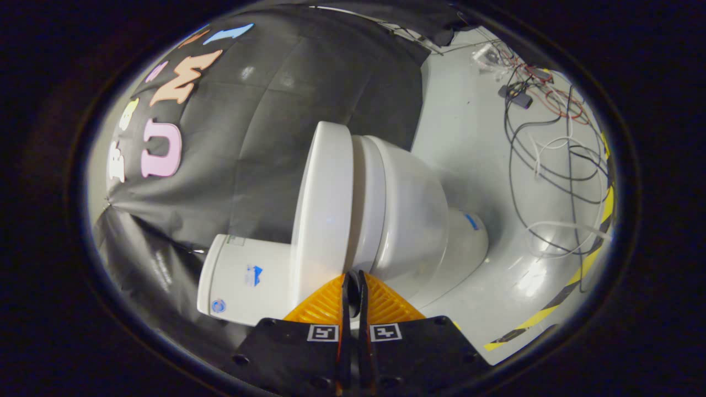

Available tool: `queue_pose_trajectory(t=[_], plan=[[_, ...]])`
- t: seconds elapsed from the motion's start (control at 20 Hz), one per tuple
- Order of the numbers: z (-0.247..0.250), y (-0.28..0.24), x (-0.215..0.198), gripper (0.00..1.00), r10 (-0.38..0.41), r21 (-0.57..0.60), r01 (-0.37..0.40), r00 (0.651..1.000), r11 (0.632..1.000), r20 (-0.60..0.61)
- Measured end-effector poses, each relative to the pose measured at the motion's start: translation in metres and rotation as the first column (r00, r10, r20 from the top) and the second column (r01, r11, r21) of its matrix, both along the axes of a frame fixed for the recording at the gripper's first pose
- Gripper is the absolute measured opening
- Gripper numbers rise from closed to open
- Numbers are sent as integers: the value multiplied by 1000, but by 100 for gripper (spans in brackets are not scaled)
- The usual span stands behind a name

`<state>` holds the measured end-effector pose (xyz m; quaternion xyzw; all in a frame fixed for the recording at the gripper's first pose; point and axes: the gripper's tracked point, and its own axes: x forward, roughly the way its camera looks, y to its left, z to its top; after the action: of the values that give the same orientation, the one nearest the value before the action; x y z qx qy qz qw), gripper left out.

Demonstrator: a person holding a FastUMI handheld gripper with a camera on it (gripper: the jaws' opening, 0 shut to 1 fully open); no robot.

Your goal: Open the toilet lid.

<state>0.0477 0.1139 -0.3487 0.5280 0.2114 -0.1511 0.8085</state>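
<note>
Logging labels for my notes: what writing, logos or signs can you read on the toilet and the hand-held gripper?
Toilet tank: blue stickers, too blurred to read.
Toilet base: blue sticker, too small to read.
Hand-held gripper, fingers nearly shut by the closed lid: two square black-and-white markers, no words.

Rides on the gripper [353, 281], rolled sideways, facing forward, close up to the toilet [380, 215].

Fingers of the gripper [353, 278] sit nearly together, tips just short of the toilet lid [322, 209]; lid lies against the bowl [411, 220], tank [242, 278] beside it, cables [551, 149] strewn on the floor [458, 127] beyond
</note>
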Motion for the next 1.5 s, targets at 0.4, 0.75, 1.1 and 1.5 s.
queue_pose_trajectory(t=[0.4, 0.75, 1.1, 1.5], plan=[[39, 4, -3, 1, -54, -72, 48, 995, 996, -80], [86, 11, 1, 1, -34, -196, 13, 994, 980, -104], [142, 29, 15, 0, 8, -366, -45, 995, 930, -101], [175, 51, 27, 0, 41, -489, -93, 992, 867, -115]])
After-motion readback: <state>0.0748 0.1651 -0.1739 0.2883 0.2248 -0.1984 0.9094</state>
